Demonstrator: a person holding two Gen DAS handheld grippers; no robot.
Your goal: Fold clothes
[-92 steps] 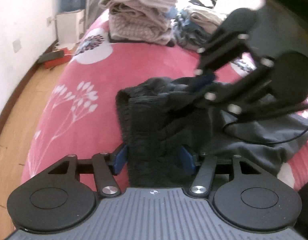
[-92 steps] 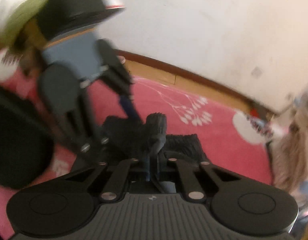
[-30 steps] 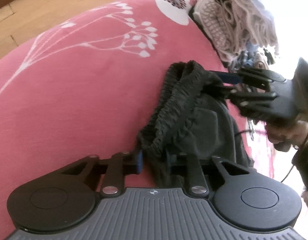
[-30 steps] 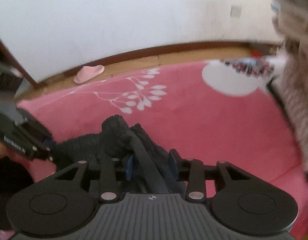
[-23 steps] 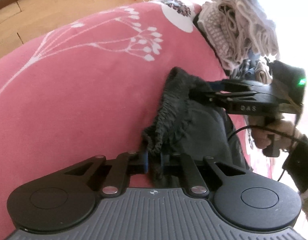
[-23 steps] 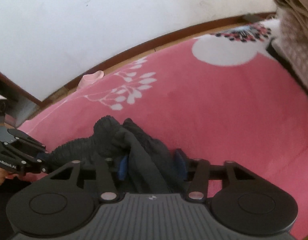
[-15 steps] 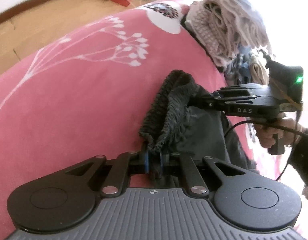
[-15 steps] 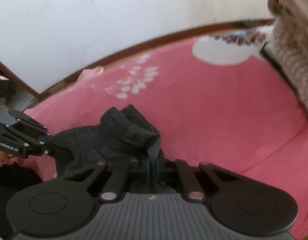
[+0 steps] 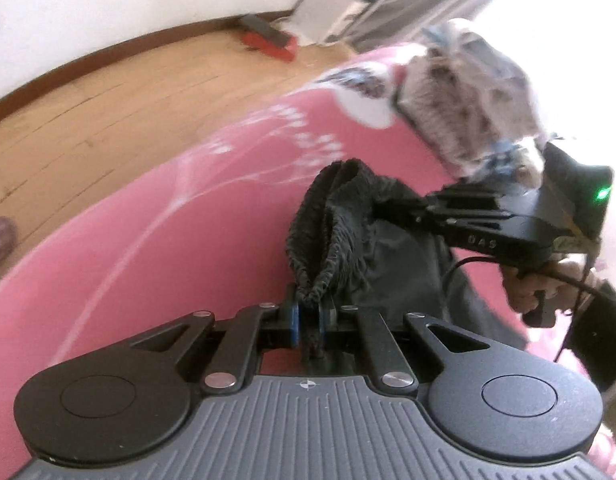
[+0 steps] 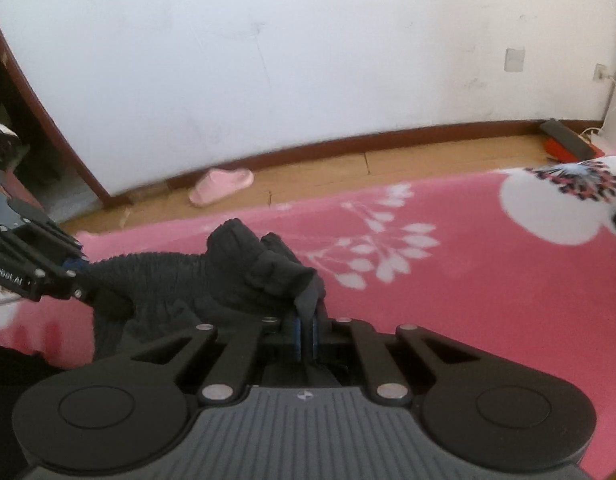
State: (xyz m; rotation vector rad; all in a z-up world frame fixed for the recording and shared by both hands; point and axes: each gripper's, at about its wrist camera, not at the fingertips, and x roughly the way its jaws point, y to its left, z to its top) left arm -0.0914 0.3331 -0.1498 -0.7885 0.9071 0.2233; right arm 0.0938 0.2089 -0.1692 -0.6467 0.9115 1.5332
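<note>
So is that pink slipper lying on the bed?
No, the pink slipper lies on the wooden floor by the wall, beyond the edge of the pink bedspread.

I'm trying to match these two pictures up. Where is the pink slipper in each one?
Left wrist view: not clearly in it; a blurry pinkish thing at the left edge can't be identified.
Right wrist view: the pink slipper lies on the wooden floor by the wall, upper left of centre.
Shared landmark: the black garment on the pink bedspread.

A pink floral bedspread carries the black garment.
</note>
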